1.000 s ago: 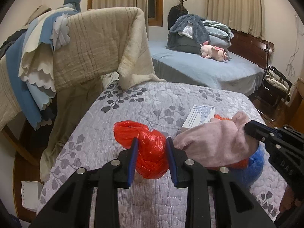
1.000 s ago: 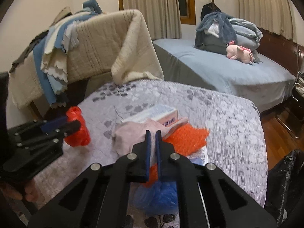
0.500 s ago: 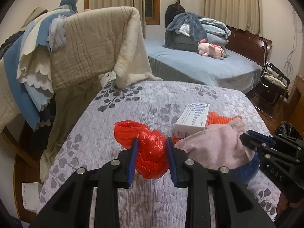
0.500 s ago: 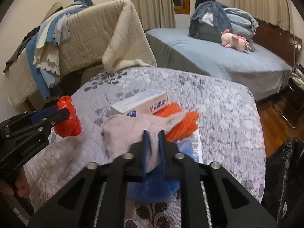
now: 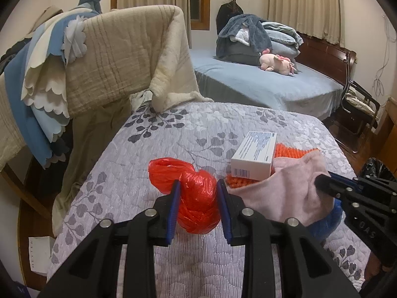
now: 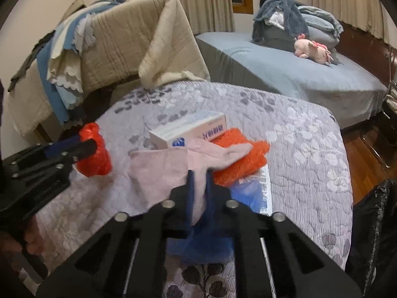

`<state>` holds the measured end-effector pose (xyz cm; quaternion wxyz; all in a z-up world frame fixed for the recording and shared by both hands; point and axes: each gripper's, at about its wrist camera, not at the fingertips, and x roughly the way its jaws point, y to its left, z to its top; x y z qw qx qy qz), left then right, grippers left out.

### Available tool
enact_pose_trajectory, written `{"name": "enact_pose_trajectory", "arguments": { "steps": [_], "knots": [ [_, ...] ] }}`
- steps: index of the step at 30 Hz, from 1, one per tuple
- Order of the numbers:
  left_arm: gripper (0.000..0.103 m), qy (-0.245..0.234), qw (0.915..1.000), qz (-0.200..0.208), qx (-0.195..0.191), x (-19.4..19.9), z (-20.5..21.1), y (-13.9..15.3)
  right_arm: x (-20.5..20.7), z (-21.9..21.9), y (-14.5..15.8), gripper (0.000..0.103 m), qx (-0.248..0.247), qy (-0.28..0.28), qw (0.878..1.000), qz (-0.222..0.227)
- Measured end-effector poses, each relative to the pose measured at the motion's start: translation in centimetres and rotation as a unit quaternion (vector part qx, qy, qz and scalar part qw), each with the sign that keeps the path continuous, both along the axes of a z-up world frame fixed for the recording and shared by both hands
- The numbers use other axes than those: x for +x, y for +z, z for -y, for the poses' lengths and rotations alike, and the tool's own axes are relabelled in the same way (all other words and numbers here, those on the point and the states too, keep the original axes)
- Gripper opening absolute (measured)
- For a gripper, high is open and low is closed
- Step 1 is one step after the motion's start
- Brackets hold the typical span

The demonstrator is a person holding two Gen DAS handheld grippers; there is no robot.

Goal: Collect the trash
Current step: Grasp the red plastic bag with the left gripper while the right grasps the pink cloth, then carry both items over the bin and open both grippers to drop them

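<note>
My left gripper (image 5: pixel 198 208) is shut on a crumpled red plastic bag (image 5: pixel 196 198), held just above the grey floral quilt (image 5: pixel 188 134). It also shows in the right wrist view (image 6: pixel 95 154). My right gripper (image 6: pixel 198 193) is shut on a pink cloth (image 6: pixel 168 171), which drapes over an orange bubble-wrap piece (image 6: pixel 238 159) and a blue bag (image 6: pixel 245 195). The cloth also shows in the left wrist view (image 5: pixel 280 191). A white box (image 5: pixel 255 154) lies on the orange piece.
A black trash bag (image 6: pixel 374 226) hangs off the quilt's right edge. Blankets (image 5: pixel 111 57) drape over a frame at the left. A blue bed (image 5: pixel 260 84) with a pink plush toy (image 5: pixel 278 62) stands behind. A folding chair (image 5: pixel 359 106) is at the far right.
My right gripper has pulled back toward me with the pink cloth, drawing it off the pile and uncovering the white box and orange piece. The left gripper still holds the red bag.
</note>
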<state>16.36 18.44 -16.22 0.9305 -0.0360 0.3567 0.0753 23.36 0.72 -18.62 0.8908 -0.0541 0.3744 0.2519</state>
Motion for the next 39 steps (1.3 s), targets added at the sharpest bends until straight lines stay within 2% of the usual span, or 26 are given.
{"name": "enact_pose_trajectory", "arguments": {
  "steps": [8, 17, 27, 39],
  "knots": [
    [0.030, -0.015, 0.9998, 0.012, 0.003, -0.4, 1.1, 1.6, -1.5, 1.1, 3.5, 0.004, 0.039, 0.016, 0.999, 0.027],
    [0.030, -0.043, 0.9988, 0.023, 0.005, -0.6, 3.7, 4.0, -3.1, 3.7, 6.7, 0.004, 0.044, 0.006, 0.998, 0.047],
    [0.030, -0.097, 0.9947, 0.034, 0.004, -0.4, 9.2, 6.8, -4.5, 9.1, 9.7, 0.004, 0.042, -0.044, 0.996, 0.061],
    [0.030, -0.175, 0.9837, 0.042, -0.010, 0.0, 16.7, 7.9, -6.1, 17.2, 13.0, 0.004, 0.029, -0.119, 0.987, 0.101]
  ]
}}
